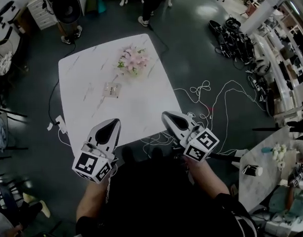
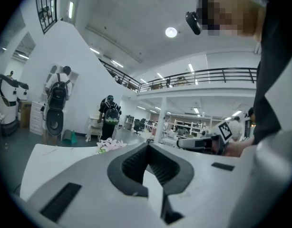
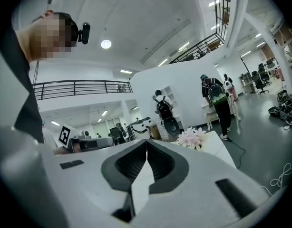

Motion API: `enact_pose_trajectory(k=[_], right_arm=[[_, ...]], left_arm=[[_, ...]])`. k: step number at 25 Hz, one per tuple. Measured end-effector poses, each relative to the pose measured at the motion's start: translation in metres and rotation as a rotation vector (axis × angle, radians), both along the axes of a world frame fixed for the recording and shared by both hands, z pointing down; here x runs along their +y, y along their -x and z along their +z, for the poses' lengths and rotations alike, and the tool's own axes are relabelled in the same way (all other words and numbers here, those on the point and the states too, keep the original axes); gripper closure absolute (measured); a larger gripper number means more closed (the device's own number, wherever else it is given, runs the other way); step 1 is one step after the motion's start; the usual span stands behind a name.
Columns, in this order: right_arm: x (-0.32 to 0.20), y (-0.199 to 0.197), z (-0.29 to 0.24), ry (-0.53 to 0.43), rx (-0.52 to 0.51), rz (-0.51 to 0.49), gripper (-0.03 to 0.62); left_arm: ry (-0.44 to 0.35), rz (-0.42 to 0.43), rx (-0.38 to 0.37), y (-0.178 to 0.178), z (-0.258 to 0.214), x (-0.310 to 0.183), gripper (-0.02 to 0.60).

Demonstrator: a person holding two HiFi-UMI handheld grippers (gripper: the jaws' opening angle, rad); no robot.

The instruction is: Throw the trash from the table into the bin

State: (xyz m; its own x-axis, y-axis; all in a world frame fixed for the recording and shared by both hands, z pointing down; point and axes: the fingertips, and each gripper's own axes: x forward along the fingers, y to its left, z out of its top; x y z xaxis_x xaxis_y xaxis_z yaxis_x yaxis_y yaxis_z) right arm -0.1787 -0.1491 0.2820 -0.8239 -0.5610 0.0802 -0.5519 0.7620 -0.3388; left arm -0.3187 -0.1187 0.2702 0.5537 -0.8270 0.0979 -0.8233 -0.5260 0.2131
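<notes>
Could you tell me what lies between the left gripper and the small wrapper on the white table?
Only bare tabletop. In the head view, nothing sits on the table between the left gripper and the wrapper; the pink flowers stand beyond the wrapper.

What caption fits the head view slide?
Left hand-held gripper and right hand-held gripper, both shut and empty, at a white table with pink flowers and a small wrapper.

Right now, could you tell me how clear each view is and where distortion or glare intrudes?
Head view: evenly lit, sharp, the white table slightly washed out, edges bowed. Left gripper view: strong fisheye, dark corners, a ceiling lamp flaring. Right gripper view: same fisheye, flowers slightly soft.
</notes>
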Motion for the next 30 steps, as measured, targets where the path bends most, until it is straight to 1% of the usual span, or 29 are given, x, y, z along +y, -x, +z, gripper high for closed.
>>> enact_pose_trajectory(k=[3,4,8,11,13,16,19,22,26,30], right_arm=[[-0.011,-0.014,0.005,0.005,-0.010,-0.039,0.585],[-0.012,-0.020,0.006,0.006,-0.008,-0.056,0.585],[-0.009,-0.043,0.014,0.021,-0.003,-0.132,0.585],[-0.003,-0.055,0.023,0.022,0.035,-0.201,0.585],[0.000,-0.060,0.031,0.023,0.069,-0.240,0.585],[-0.001,-0.064,0.041,0.047,0.086,-0.281,0.585],[-0.004,-0.056,0.043,0.060,0.094,-0.306,0.585],[-0.011,-0.040,0.046,0.068,0.099,-0.308,0.585],[-0.028,-0.007,0.047,0.087,0.095,-0.312,0.584],[-0.048,0.032,0.053,0.096,0.132,-0.332,0.583]], left_arm=[[-0.004,-0.093,0.038,-0.004,-0.002,-0.006,0.569],[0.000,-0.115,0.038,-0.009,-0.004,-0.007,0.569],[-0.004,-0.174,0.007,-0.037,-0.012,-0.004,0.568],[-0.009,-0.211,-0.028,-0.056,-0.015,0.001,0.568],[-0.002,-0.235,-0.051,-0.065,-0.012,0.007,0.568],[0.021,-0.259,-0.066,-0.070,-0.009,0.013,0.568],[0.029,-0.263,-0.056,-0.062,0.000,0.015,0.568],[0.033,-0.268,-0.051,-0.046,0.005,0.011,0.568],[0.030,-0.269,-0.078,-0.013,0.015,-0.006,0.568],[0.046,-0.273,-0.088,0.024,0.023,-0.022,0.568]])
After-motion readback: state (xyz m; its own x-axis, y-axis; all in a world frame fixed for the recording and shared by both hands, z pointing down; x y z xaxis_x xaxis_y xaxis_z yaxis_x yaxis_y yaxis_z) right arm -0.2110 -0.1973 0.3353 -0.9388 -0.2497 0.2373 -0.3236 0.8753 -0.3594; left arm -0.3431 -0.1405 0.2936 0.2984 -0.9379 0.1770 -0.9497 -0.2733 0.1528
